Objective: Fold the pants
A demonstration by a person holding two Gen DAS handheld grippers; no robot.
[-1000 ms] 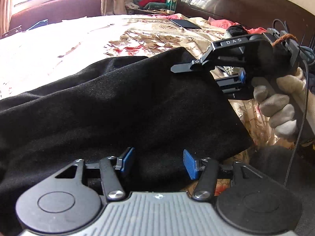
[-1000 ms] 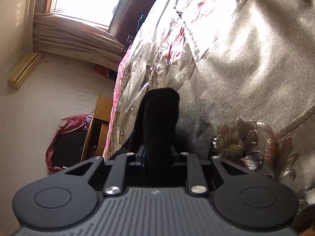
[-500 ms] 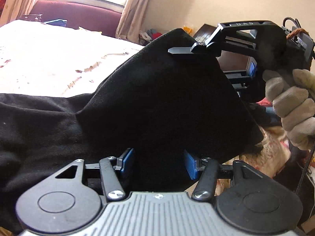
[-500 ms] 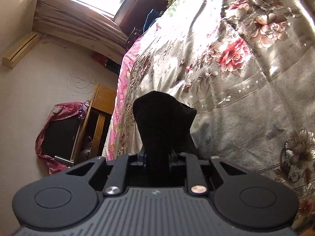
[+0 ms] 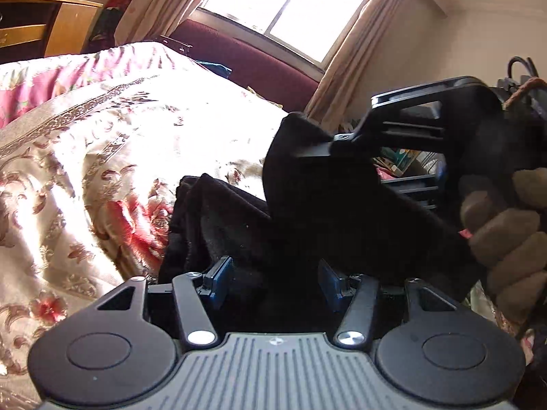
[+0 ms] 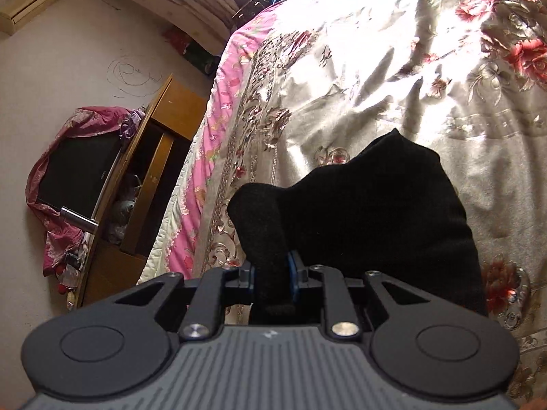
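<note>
The black pants point(image 5: 324, 205) lie bunched on the floral bedspread point(image 5: 102, 136). In the left wrist view my left gripper point(image 5: 273, 282) stands half open low over them. Its blue pads point(image 5: 218, 278) are well apart, with dark cloth lying between and no pinch visible. At the right of that view a gloved hand point(image 5: 502, 232) holds my right gripper point(image 5: 307, 160), which lifts a corner of the pants off the bed. In the right wrist view the right gripper point(image 6: 273, 280) is shut on a thick black fold point(image 6: 261, 232). The rest of the pants point(image 6: 376, 212) hang below it.
The bedspread point(image 6: 410, 85) stretches ahead toward a window point(image 5: 290, 10) with curtains and a maroon seat point(image 5: 256, 65). Past the bed's pink edge point(image 6: 205, 157) stand a wooden cabinet point(image 6: 164, 143) and a television point(image 6: 75, 171) draped in red cloth.
The right gripper has raised the pants' corner and carried it across the bed. The left gripper has swung round from the headboard toward the window. The flat cloth now stands up in folds.
</note>
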